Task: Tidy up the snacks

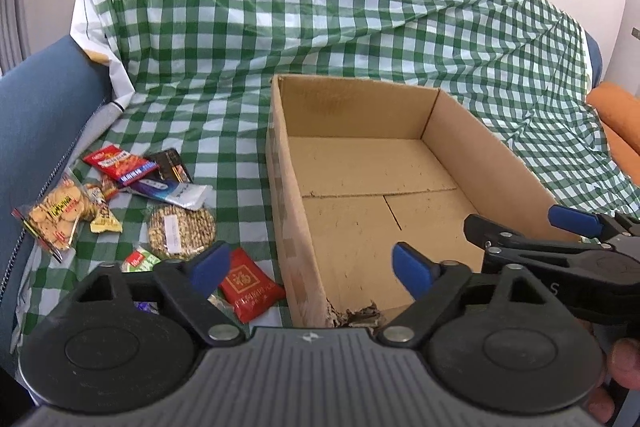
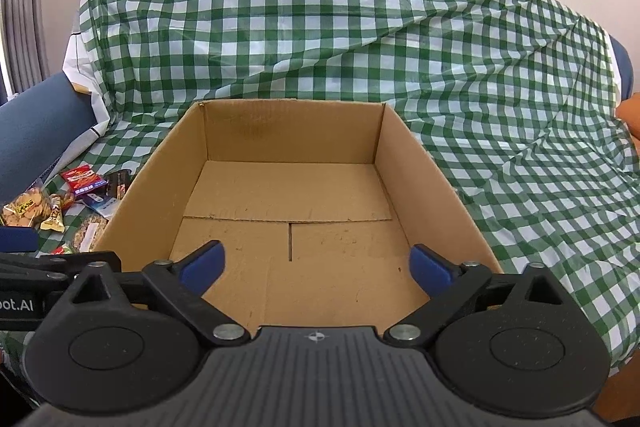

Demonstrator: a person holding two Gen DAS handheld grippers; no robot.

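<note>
Left gripper [image 1: 310, 269], nearest the lens in the left wrist view: jaws spread wide, nothing between the blue pads [image 1: 210, 267]. It hangs over the near left corner of the box [image 1: 288, 211], one finger outside the left wall, the other inside. That corner is torn and frayed.

Right gripper [image 2: 318, 263], nearest the lens in the right wrist view: jaws likewise wide apart and holding nothing, poised above the near part of the box floor. In the left wrist view it enters from the right over the box's right wall. A strip on the left gripper's side, seen at the left edge of the right wrist view, reads "oot.AI"; the start is cut off.

Box: open cardboard, no snacks inside; floor flaps meet in a T-shaped seam. It stands on a green-and-white checked cloth [image 1: 320, 47].

Snacks: all lie on the cloth left of the box, outside it. Nearest, just beside the left wall, a red packet [image 1: 252, 289] with gold Chinese characters. Beyond it a green packet [image 1: 140, 261], partly hidden by the left finger, then a round seeded cake [image 1: 181, 231] in clear wrap with a white label, unreadable. Further left a clear bag of biscuits [image 1: 56, 213] with a yellow label, and a small yellow packet [image 1: 105, 223]. Farthest, a silver-and-blue pouch [image 1: 176, 191], a red-and-blue packet [image 1: 120, 165] and a dark packet [image 1: 172, 163]; their print is too small to read.

Beyond the cloth: blue cushion [image 1: 44, 115] left, orange cushion [image 1: 616, 123] right.
</note>
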